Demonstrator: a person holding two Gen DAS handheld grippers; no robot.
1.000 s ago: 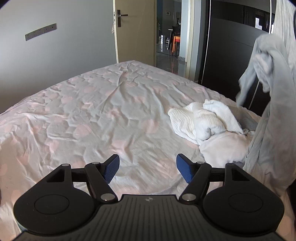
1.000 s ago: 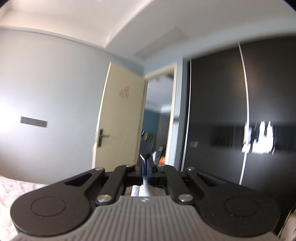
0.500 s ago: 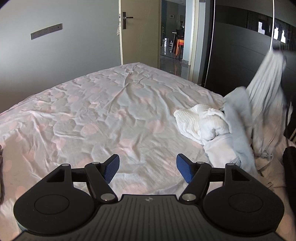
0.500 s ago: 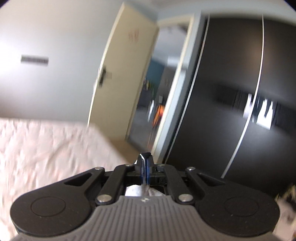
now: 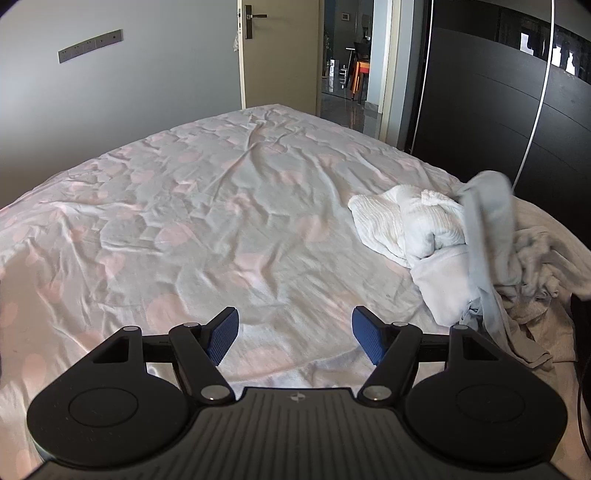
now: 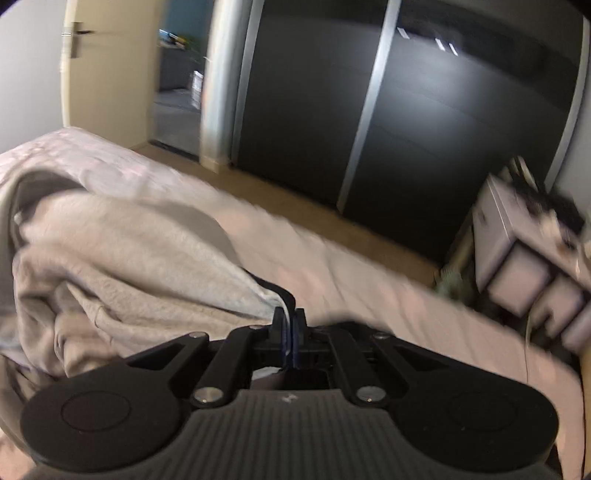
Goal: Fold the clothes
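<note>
Now grey garment [image 6: 122, 251] between right hand-held gripper [image 6: 290, 325] pads.

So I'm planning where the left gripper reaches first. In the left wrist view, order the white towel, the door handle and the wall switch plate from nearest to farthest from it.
1. White towel: on the bed, ahead and right of the left gripper.
2. Wall switch plate: on the wall beyond the bed, upper left.
3. Door handle: on the door past the bed's far end, top centre.
</note>
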